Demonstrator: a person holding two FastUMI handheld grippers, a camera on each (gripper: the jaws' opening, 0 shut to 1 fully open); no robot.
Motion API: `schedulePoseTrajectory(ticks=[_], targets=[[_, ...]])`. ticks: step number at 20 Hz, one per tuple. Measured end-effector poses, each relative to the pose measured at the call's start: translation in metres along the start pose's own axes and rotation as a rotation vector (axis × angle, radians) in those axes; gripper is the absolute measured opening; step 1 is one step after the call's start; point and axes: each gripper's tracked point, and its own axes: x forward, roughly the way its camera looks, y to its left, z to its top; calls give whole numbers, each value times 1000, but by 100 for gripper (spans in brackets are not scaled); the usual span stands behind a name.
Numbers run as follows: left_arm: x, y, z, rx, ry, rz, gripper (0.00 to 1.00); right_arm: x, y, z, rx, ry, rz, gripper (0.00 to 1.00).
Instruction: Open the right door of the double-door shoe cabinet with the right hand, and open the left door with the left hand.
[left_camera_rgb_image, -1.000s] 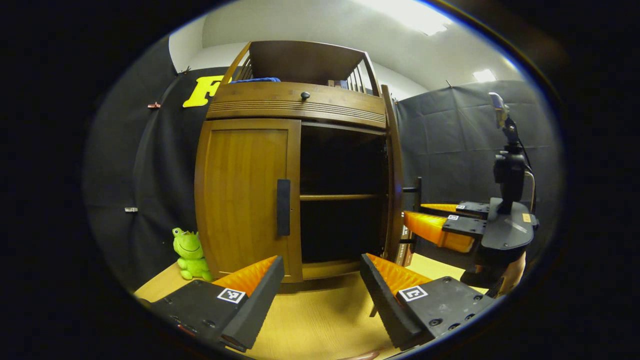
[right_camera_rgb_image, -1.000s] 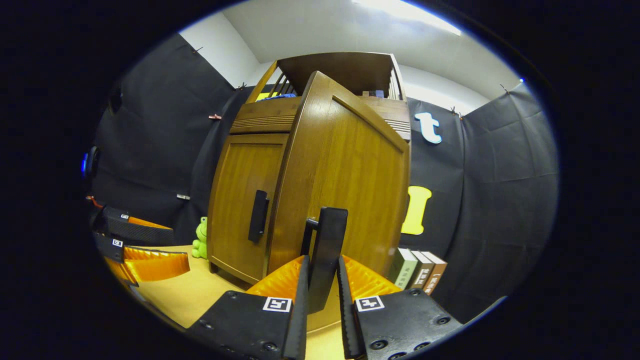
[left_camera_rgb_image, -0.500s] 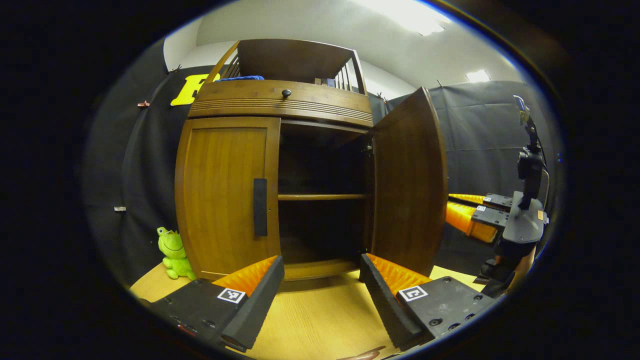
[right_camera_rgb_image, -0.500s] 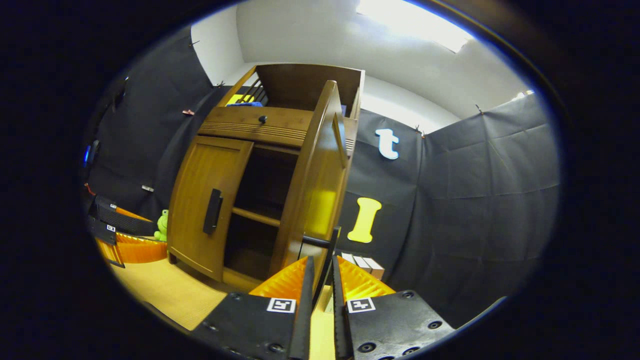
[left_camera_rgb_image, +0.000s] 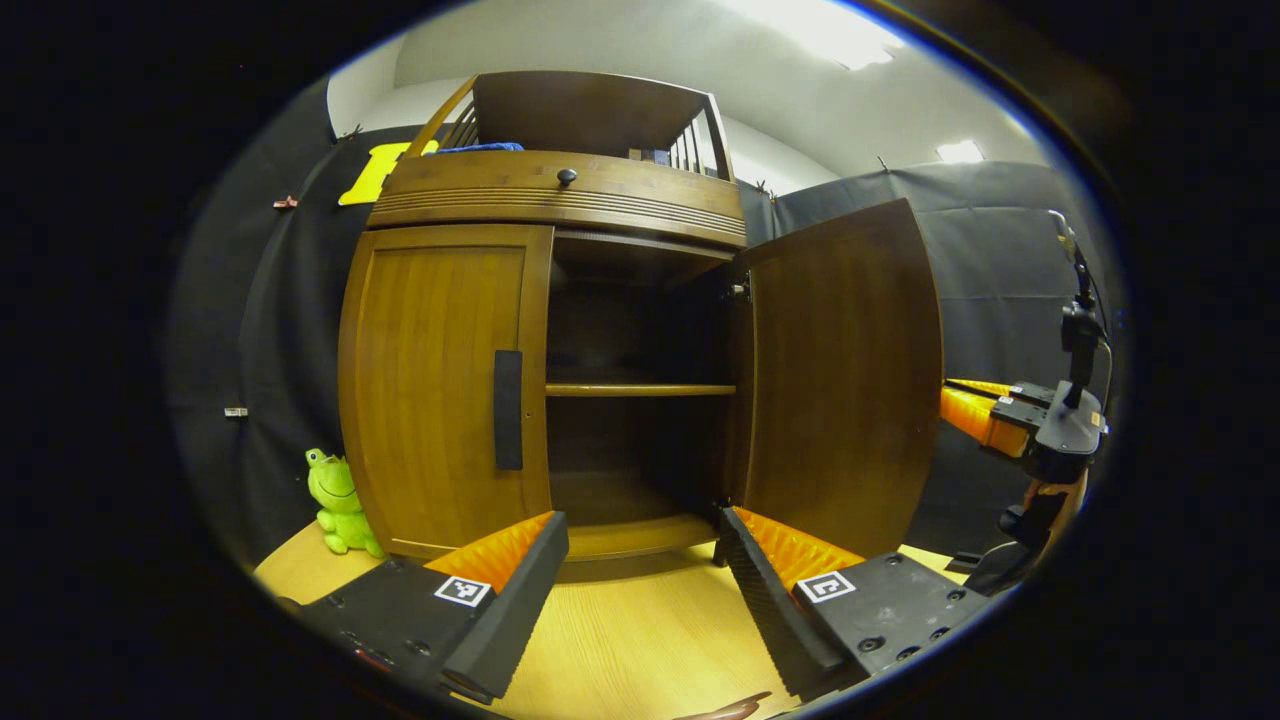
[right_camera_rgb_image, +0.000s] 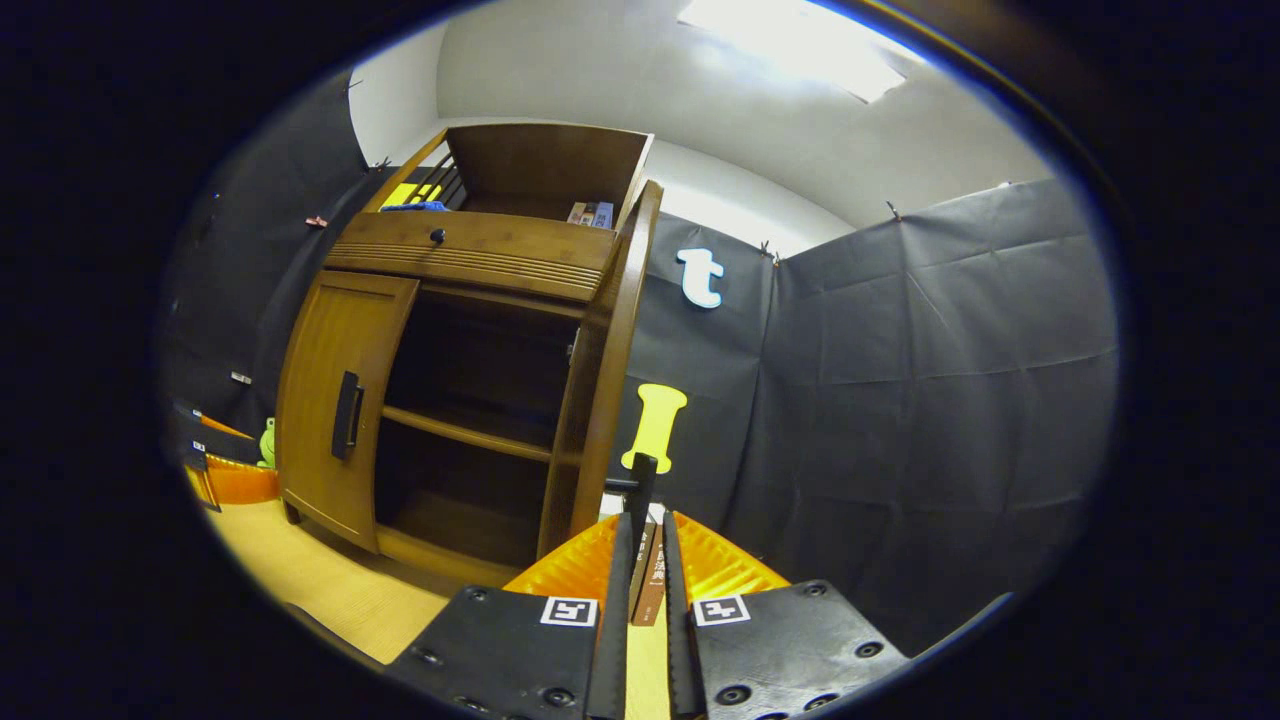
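Observation:
In the left gripper view, the wooden shoe cabinet (left_camera_rgb_image: 560, 190) stands ahead with its left door (left_camera_rgb_image: 440, 380) closed and a black handle (left_camera_rgb_image: 508, 410) on it. The right door (left_camera_rgb_image: 840, 370) is swung wide open, baring a dark inside with one shelf (left_camera_rgb_image: 640, 390). My left gripper (left_camera_rgb_image: 640, 545) is open and empty, low in front of the cabinet's base. In the right gripper view, the right door (right_camera_rgb_image: 600, 380) is edge-on and my right gripper (right_camera_rgb_image: 643, 545) is shut on its black handle (right_camera_rgb_image: 642, 485). The right gripper (left_camera_rgb_image: 985, 415) also appears beyond the open door.
A green frog toy (left_camera_rgb_image: 335, 490) sits on the yellow wooden table (left_camera_rgb_image: 620, 650) left of the cabinet. Books (right_camera_rgb_image: 655, 575) stand behind the open right door against the black cloth wall. The left gripper (right_camera_rgb_image: 225, 480) shows at the far left of the right gripper view.
The right door has swung from roughly half open to wide open, pulled by my right gripper on its handle. The left gripper has drifted slightly closer to the cabinet, still open.

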Motion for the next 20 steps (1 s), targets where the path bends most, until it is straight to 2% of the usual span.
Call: schedulePoseTrajectory(ticks=[2,6,10,13,16,19,20], targets=[[3,0,1,3,1,7,95,-2,2,-2,18,8,16,17],[11,-1,1,6,1,12,95,-12,-8,-3,14,15,11,25],[25,4,9,14,-23,28,95,-20,-20,-6,14,22,-11,25],[41,31,19,45,-46,110,95,-28,-22,-7,11,30,-9,27],[61,63,30,69,-93,207,95,-32,-21,-8,-11,38,-4,24],[88,84,35,50,-103,232,93,-32,-20,-9,-8,50,6,25],[94,91,33,52,-99,242,92,-32,-20,-9,-7,49,12,33]])
